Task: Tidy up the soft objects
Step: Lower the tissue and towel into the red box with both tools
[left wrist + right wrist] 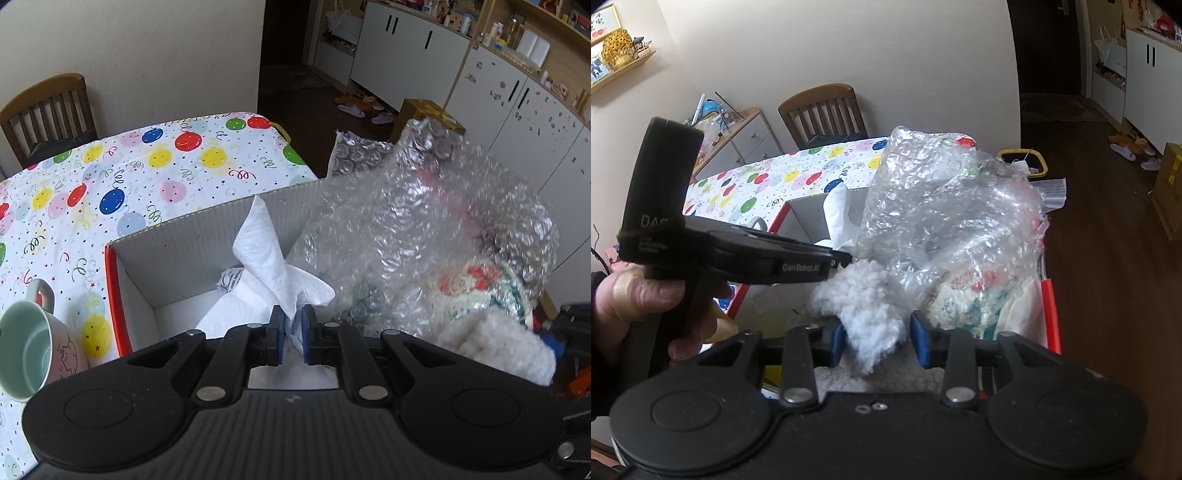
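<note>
Left gripper pinches tissue inside box rim

- "GenRobot.AI" stands in pale letters on the side of the black handheld device seen in the right wrist view, along the bar that reaches toward the box.
- "DAS", with the last letter partly cut off, stands on the upright block of the same device, near its lower edge.
- Two lines of small print sit on the band just below "DAS"; they are too blurred to read.
- The yellow label on the brown carton on the floor is too small to read.
</note>
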The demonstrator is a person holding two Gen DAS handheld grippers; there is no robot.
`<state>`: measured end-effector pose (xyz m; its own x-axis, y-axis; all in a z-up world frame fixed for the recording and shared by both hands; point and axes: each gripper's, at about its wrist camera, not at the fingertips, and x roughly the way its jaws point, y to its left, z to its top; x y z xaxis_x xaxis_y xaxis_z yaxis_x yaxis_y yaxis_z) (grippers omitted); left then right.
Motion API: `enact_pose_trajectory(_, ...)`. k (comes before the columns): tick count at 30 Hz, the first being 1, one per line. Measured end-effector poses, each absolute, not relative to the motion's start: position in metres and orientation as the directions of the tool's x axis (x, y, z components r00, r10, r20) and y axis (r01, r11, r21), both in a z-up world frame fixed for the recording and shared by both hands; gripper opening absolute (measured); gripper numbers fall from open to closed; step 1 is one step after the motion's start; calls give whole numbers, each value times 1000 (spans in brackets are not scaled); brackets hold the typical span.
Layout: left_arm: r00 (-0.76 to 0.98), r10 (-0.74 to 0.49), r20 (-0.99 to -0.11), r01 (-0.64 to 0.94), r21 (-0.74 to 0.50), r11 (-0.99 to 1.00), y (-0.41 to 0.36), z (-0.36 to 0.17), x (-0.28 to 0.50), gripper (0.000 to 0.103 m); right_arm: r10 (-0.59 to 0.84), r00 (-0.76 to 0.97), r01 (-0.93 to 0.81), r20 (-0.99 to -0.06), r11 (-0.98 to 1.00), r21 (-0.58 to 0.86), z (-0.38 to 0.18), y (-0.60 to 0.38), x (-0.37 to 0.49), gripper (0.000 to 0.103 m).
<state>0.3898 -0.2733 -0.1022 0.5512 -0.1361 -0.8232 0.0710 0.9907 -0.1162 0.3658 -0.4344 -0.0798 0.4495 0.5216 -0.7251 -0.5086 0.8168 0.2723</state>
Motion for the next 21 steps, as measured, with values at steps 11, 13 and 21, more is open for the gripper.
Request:
enact_pose_trajectory(11,585,-128,-801,64,-112,992,-269,-94,374,40,508,502,-509,-700,828,235,-68,-440,357,64)
enact_pose_trajectory(13,591,-118,-798,57,-104,993,-268,-92,372,65,509,510,-509,-694,829,233,-64,-443,353,65)
enact_pose_trajectory(21,640,-111,-761,51,-103,993,-258,-79,356,72,467,571,-498,-674,851,168,-50,-441,353,75)
